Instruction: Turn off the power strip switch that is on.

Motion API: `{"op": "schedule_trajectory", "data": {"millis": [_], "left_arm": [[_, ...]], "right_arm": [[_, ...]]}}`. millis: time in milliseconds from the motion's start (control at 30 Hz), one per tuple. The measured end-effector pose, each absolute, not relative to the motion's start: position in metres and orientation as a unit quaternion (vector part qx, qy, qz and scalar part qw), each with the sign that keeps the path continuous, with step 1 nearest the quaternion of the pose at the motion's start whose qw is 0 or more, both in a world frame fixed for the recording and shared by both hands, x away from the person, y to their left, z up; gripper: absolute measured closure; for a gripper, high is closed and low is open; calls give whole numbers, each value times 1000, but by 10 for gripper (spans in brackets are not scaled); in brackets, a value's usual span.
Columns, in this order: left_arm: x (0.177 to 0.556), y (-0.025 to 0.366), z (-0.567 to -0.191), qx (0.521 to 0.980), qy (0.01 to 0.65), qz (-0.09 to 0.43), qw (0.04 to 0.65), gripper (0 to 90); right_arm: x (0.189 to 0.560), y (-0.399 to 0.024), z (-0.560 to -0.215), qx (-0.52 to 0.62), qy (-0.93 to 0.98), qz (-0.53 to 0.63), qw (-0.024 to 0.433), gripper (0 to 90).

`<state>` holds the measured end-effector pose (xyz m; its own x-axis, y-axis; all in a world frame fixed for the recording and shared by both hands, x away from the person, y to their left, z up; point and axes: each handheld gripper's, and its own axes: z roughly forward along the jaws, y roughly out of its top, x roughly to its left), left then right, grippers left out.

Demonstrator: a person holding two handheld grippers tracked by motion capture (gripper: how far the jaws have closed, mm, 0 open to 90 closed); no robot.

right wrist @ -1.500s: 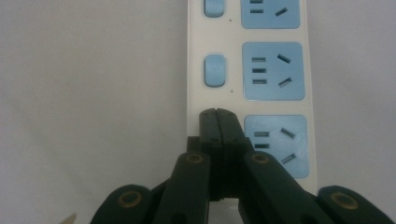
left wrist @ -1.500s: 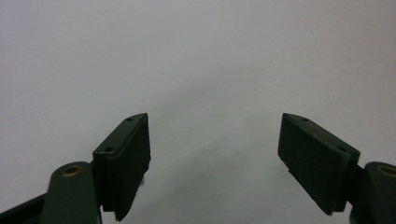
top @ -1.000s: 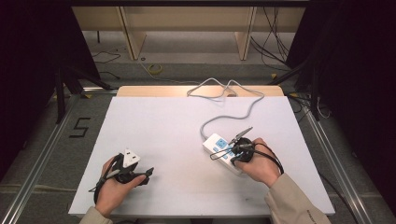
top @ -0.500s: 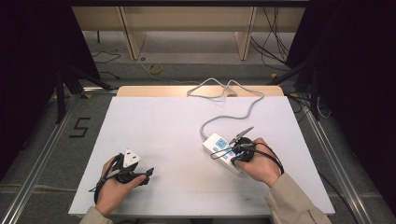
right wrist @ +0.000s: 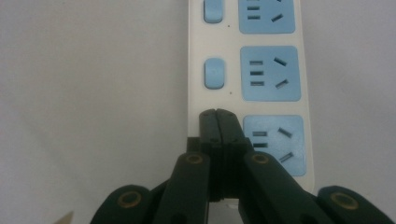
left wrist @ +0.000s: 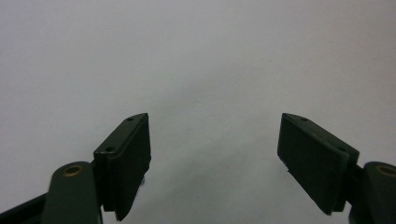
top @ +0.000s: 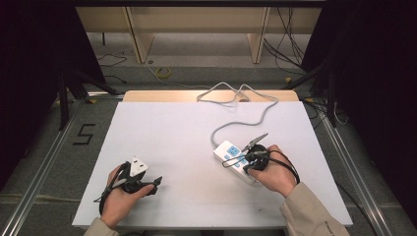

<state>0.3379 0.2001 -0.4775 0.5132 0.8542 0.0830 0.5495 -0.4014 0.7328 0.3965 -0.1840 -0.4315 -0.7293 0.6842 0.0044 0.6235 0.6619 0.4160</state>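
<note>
With its jaws pressed together and empty, the right gripper (right wrist: pixel 218 116) sits over a rocker switch on the power strip (top: pixel 235 160) at the surface's (top: pixel 167 137) near right, so press straight down, while the left gripper (left wrist: pixel 215 154) idles wide open, holding nothing.

Bright, even overhead light on the white table (top: pixel 177 132), surroundings falling black at both frame edges. Soft shadows under the jaws. Both gripper views look slightly soft, grainy, no glare.
</note>
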Motion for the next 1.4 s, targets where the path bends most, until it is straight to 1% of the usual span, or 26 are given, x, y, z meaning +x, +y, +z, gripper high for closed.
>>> {"op": "schedule_trajectory", "data": {"millis": [433,767,867,1000,1200,1400], "left_arm": [[338,200,-478,804,437,230,332,258],[338,199,-478,804,438,229,332,261],[338,198,-478,803,438,229,332,261],[338,198,-478,803,438,228,332,261],[337,198,-478,804,438,227,333,261],[337,198,-478,805,437,227,331,262]], "right_arm": [[394,-192,-426,354,906,217,84,900],[392,-207,-424,363,898,233,89,900],[391,-212,-424,368,895,237,90,880],[389,-218,-425,374,891,240,92,876],[386,-229,-426,382,882,258,100,823],[385,-238,-428,395,869,276,115,729]]}}
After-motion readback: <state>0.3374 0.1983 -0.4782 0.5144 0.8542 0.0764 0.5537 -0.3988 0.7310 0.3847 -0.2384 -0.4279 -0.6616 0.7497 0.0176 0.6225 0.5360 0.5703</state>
